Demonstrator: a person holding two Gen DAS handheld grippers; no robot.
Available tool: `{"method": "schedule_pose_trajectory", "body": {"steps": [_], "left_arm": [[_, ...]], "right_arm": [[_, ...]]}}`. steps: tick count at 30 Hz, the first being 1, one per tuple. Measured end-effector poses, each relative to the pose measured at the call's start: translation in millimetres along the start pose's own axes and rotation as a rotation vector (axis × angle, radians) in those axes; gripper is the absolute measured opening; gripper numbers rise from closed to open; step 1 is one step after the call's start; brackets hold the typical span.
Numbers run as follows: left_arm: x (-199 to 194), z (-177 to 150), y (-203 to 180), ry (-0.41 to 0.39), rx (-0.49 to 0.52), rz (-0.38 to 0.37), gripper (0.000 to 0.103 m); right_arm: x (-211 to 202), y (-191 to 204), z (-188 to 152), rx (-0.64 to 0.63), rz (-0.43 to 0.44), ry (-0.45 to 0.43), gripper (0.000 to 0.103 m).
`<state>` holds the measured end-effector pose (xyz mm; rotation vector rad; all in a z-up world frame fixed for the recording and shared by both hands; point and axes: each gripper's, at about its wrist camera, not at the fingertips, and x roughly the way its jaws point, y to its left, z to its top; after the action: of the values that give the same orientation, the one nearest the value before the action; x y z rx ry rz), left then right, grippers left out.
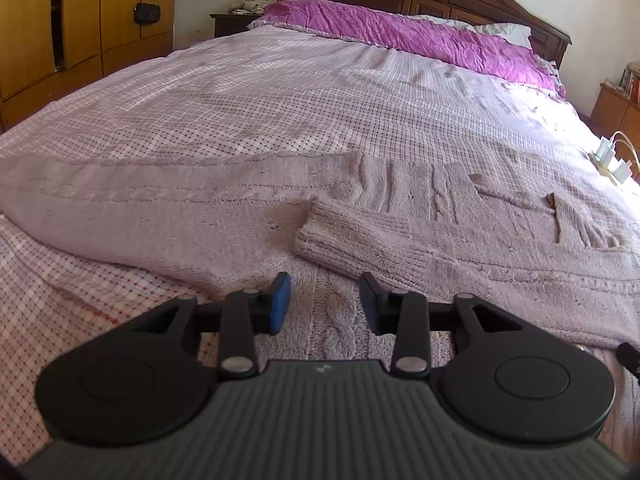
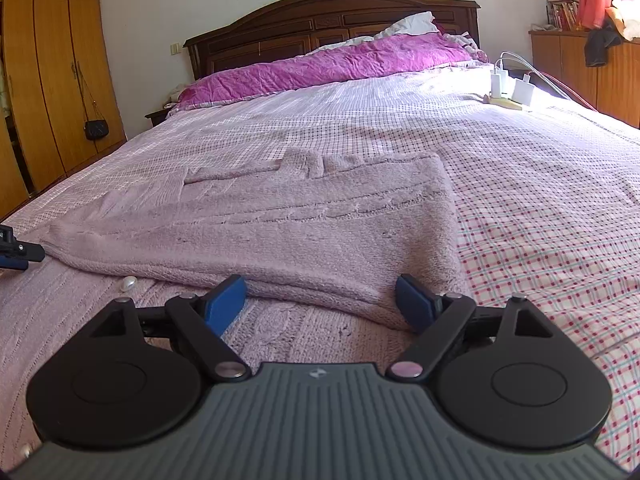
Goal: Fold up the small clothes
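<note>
Both grippers, left gripper (image 1: 325, 302) and right gripper (image 2: 321, 302), hover spread and empty at lower centre over the pink knit sweater (image 2: 280, 224) spread mid-frame on the checked bedspread (image 2: 520, 184); we judge the fold half-done, requiring each to pinch the near hem.

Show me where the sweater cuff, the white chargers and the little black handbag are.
sweater cuff (image 1: 340, 236), left wrist view, on the ribbed end of the sleeve.
white chargers (image 2: 514, 87), right wrist view, on one plug body.
black handbag (image 1: 147, 13), left wrist view, on the bag's front.
</note>
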<state>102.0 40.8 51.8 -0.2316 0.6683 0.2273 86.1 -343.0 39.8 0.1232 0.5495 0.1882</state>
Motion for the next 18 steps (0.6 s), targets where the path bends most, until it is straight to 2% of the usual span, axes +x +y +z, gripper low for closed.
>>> {"method": "schedule_pose_trajectory", "body": {"steps": [1,2,10,13,18], "left_arm": [[-2,0,0,-0.004,-0.003,0.000,0.051],[-3,-1,1,-0.010,-0.003,-0.001,0.052],[-15,5,14,-0.036,-0.011,0.029,0.052],[-23,11,31,-0.050,-0.026,0.048,0.052],[-37,28,73,-0.076,-0.061,0.126,0.052]], "right_arm": [[0,0,0,0.000,0.000,0.000,0.087],[0,0,0,0.000,0.000,0.000,0.088],[0,1,0,0.000,0.000,0.000,0.088],[1,1,0,0.002,0.000,0.000,0.088],[-4,2,3,0.013,0.006,0.013,0.088]]}}
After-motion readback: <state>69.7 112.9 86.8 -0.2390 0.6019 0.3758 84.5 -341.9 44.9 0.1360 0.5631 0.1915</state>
